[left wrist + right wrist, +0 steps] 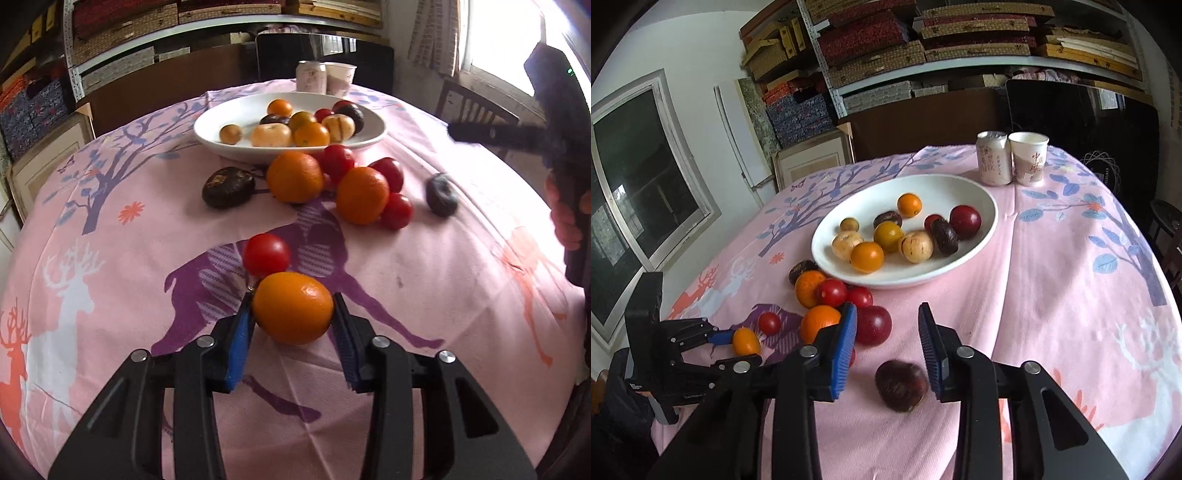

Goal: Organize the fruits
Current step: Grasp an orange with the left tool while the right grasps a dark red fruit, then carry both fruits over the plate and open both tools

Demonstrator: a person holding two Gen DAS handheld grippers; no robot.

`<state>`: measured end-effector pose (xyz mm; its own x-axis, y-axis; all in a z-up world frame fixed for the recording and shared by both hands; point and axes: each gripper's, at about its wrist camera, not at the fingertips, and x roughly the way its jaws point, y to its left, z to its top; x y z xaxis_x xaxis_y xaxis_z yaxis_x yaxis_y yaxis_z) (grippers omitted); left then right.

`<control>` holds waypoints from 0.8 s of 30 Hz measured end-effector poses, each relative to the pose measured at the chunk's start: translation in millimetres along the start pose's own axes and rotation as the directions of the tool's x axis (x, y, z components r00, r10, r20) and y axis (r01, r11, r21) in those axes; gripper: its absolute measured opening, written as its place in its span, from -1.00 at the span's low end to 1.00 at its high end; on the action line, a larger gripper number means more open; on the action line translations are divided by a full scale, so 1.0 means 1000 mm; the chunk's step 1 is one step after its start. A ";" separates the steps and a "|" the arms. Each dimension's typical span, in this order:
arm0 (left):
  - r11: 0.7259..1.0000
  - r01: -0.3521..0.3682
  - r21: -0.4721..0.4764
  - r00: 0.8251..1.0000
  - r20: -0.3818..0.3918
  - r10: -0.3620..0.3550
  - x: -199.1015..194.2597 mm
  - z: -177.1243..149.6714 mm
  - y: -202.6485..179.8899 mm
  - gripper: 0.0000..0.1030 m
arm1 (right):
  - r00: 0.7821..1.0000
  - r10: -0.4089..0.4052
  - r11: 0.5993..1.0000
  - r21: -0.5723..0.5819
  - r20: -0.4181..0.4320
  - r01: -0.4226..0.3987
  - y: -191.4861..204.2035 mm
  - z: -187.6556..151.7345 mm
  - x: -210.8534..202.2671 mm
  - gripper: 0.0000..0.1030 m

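A white bowl (207,129) (960,184) holding several small fruits stands at the back of the pink-clothed table. My left gripper (293,308) is closed around an orange (293,306), both blue pads touching it, with a red tomato (266,254) just beyond it. The same orange shows in the right wrist view (746,341). My right gripper (886,321) is open and empty above a dark purple fruit (901,386) (441,194). Loose oranges (293,177), tomatoes (338,160) and a dark fruit (227,186) lie in front of the bowl.
A drink can (993,158) and a paper cup (1028,157) stand behind the bowl. A dark chair (476,110) stands by the window on the right. Shelves of boxes line the back wall. The table edge falls away at left and right.
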<state>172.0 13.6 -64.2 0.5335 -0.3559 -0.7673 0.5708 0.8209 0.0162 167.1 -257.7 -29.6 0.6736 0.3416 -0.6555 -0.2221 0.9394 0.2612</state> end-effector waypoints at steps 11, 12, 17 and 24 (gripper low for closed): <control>1.000 -0.006 0.016 0.994 0.106 0.005 -0.041 0.020 -0.002 -0.22 | 0.971 -0.190 0.981 -0.062 -0.143 0.183 0.002 -0.021 0.052 -0.15; 1.000 -0.009 0.020 0.994 0.111 0.007 -0.043 0.022 -0.003 -0.22 | 0.971 -0.189 0.981 -0.064 -0.147 0.181 0.004 -0.023 0.050 -0.15; 0.998 -0.052 0.033 0.987 0.155 0.046 -0.057 0.043 -0.002 -0.22 | 0.982 -0.161 0.986 -0.058 -0.100 0.156 0.013 -0.012 0.025 -0.16; 0.993 -0.100 -0.063 0.957 0.265 0.113 -0.049 0.121 0.024 -0.22 | 0.984 -0.167 0.985 -0.028 0.055 0.168 0.005 0.054 0.010 -0.16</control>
<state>234.7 -2.9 51.5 0.7411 -0.3661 -0.5627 0.4742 0.8788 0.0528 210.7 -251.6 3.2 0.7389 0.1781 -0.6498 -0.1252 0.9839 0.1274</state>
